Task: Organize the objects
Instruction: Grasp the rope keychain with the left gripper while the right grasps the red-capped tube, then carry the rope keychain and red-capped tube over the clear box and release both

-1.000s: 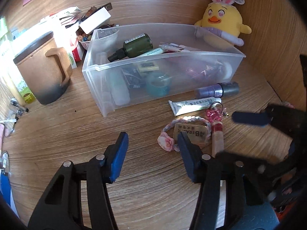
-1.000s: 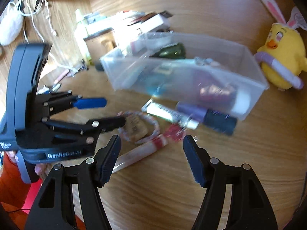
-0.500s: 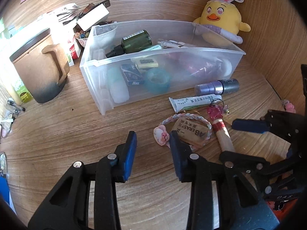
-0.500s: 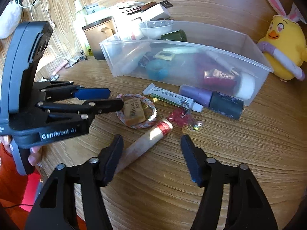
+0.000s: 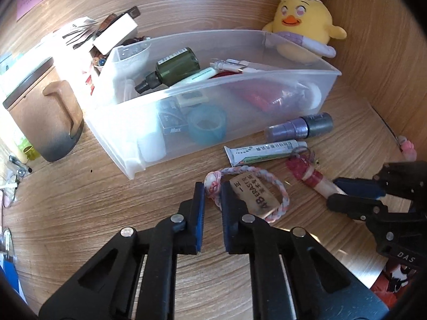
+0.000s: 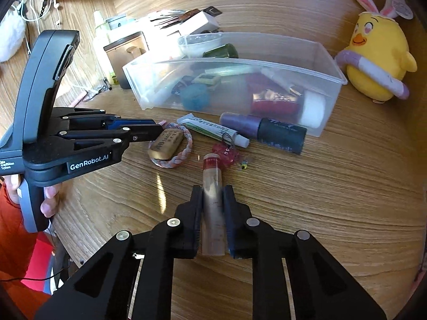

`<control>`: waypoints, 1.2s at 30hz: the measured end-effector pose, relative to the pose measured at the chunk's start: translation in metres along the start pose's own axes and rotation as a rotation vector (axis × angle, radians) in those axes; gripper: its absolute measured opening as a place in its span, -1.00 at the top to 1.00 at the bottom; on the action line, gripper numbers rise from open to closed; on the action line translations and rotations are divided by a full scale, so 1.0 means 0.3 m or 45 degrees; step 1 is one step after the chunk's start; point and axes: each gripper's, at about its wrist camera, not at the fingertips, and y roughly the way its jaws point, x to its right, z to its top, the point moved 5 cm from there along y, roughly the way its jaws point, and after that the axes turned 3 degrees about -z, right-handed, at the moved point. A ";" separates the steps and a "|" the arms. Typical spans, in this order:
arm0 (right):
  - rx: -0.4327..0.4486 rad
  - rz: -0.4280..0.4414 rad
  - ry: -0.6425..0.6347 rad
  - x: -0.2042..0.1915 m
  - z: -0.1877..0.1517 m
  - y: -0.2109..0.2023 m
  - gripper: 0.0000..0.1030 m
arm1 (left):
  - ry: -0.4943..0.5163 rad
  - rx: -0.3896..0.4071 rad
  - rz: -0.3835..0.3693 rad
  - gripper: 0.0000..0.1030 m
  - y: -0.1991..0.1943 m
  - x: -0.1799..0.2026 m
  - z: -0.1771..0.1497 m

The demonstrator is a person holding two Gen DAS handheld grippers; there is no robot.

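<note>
R wrist view alone shows right gripper clamped on smooth cream tube, lower centre. Left gripper pinches braided bracelet.

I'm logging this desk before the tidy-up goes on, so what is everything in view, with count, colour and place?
Clear plastic bin: 1, translucent, desk centre, holding clutter.
Dark green spray bottle: 1, lying in the bin.
Blue tape roll: 1, in the bin, against the front wall.
Purple bottle with dark cap: 1, lying in front of the bin.
White ointment tube: 1, green print, beside the purple bottle.
Braided pink-white bracelet: 1, looped around the eraser.
Tan eraser: 1, inside the bracelet.
Cream tube with red band: 1, on the desk.
Yellow chick plush: 1, behind the bin.
Brown mug: 1, left of the bin.
Left gripper: black, closed on the bracelet's knot.
Right gripper: black, closed on the cream tube.
</note>
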 end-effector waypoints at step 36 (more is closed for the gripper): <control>0.312 -0.010 0.074 0.073 0.242 -0.177 0.73 | -0.128 0.399 -0.073 0.88 -0.343 -0.012 0.176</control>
